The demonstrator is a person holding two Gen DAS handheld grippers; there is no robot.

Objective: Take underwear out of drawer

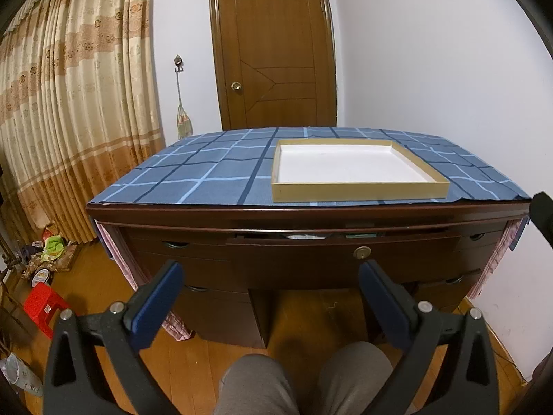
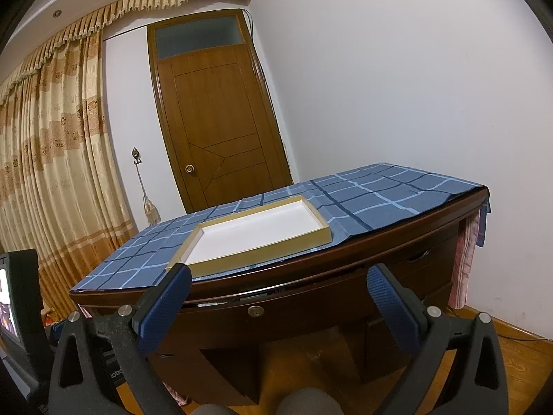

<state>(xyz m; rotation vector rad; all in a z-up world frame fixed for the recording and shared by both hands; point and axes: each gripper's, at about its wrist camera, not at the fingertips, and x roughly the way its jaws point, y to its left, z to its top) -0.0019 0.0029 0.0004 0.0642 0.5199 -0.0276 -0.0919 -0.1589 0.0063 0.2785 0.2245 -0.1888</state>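
A dark wooden desk stands ahead, and its middle drawer point(image 1: 345, 250) with a round brass lock point(image 1: 362, 251) is pulled out a crack. Pale and green things show in the slit point(image 1: 304, 236), too little to name; no underwear can be made out. My left gripper point(image 1: 271, 275) hangs open in front of the drawer, apart from it. My right gripper point(image 2: 278, 282) is open too, held before the same drawer point(image 2: 276, 314) and its lock point(image 2: 255, 310). A shallow tan tray point(image 1: 359, 192) with a white bottom sits on the blue checked cloth point(image 1: 207, 173); the tray point(image 2: 262, 252) holds nothing.
Side drawers point(image 1: 179, 252) flank the middle one. A person's knees in grey trousers point(image 1: 304, 380) sit before the desk. A red stool point(image 1: 45, 306) and clutter lie on the floor at left. A wooden door point(image 1: 273, 52), curtains point(image 1: 69, 121) and a white wall point(image 2: 414, 86) stand behind.
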